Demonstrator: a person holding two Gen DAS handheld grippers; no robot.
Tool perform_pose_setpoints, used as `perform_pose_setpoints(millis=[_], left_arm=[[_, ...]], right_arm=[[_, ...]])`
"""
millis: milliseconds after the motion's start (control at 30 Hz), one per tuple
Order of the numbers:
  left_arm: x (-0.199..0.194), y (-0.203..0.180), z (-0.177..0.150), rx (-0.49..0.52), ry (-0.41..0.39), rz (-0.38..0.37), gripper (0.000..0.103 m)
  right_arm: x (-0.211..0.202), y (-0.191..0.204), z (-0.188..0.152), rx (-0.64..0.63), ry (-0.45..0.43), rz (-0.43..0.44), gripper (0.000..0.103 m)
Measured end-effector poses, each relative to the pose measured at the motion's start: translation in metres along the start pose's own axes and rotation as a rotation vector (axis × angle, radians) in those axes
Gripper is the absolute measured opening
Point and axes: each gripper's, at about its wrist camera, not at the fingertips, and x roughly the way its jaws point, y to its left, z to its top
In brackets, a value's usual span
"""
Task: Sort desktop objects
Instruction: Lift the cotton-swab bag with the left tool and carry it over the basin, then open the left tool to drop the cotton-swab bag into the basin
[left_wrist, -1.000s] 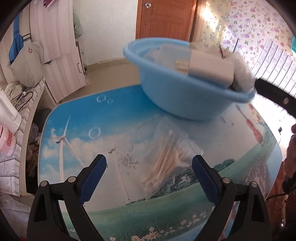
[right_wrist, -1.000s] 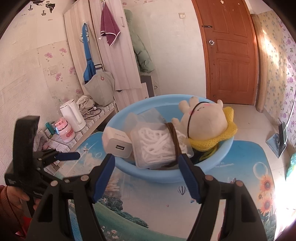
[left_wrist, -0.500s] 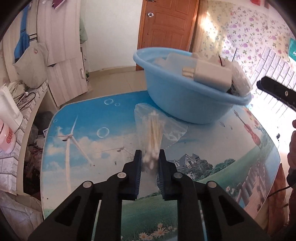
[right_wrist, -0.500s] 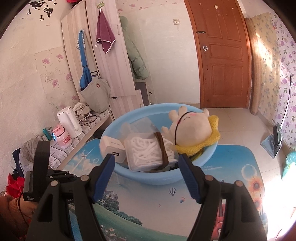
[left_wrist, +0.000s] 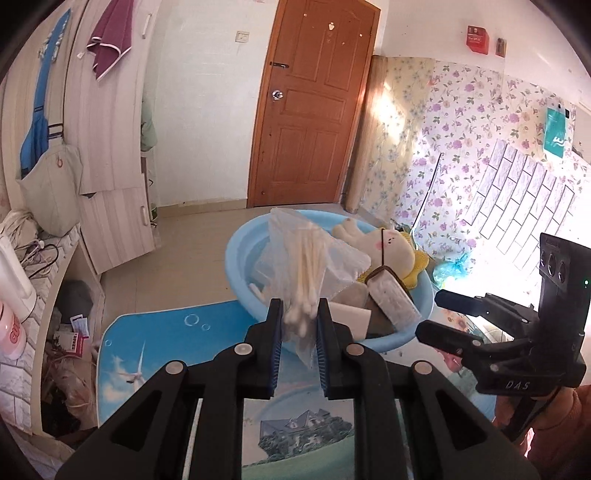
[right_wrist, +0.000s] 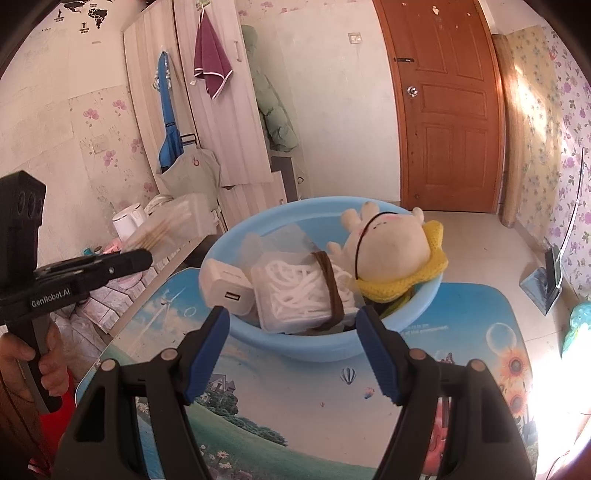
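The blue basin (right_wrist: 325, 339) holds a plush toy (right_wrist: 391, 251), a charger (right_wrist: 227, 288) and a box of white cord (right_wrist: 299, 291). Above its near rim, the left gripper (left_wrist: 299, 321) clamps a bag of cotton swabs (left_wrist: 306, 266); the right gripper (right_wrist: 293, 332) gapes wide over the table (right_wrist: 461, 325)

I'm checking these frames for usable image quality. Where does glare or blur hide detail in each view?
Left wrist view: sunlight blows out the right side by the floral wall; the bag of cotton swabs in the left gripper stays sharp. Right wrist view: glare whitens the lower right of the table mat; the swab bag at left looks blurred; the blue basin is clear. Fisheye bends both.
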Motion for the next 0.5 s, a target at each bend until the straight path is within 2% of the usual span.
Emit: perform_pose_setpoints(millis=[200, 400, 433, 500], left_arm=[[0.037, -0.024, 0.014, 0.032, 0.048, -0.052, 0.016], [0.074, -0.037, 0.021, 0.070, 0.097, -0.045, 0.018], [0.079, -0.038, 0.022, 0.072, 0.104, -0.044, 0.020], [0.088, -0.040, 0.024, 0.080, 0.114, -0.035, 0.029]], right_arm=[[0.003, -0.005, 0.003, 0.002, -0.004, -0.009, 0.071], [0.022, -0.009, 0.006, -0.017, 0.025, -0.048, 0.071], [0.024, -0.010, 0.006, -0.016, 0.025, -0.045, 0.072], [0.026, -0.013, 0.007, -0.013, 0.019, -0.044, 0.072]])
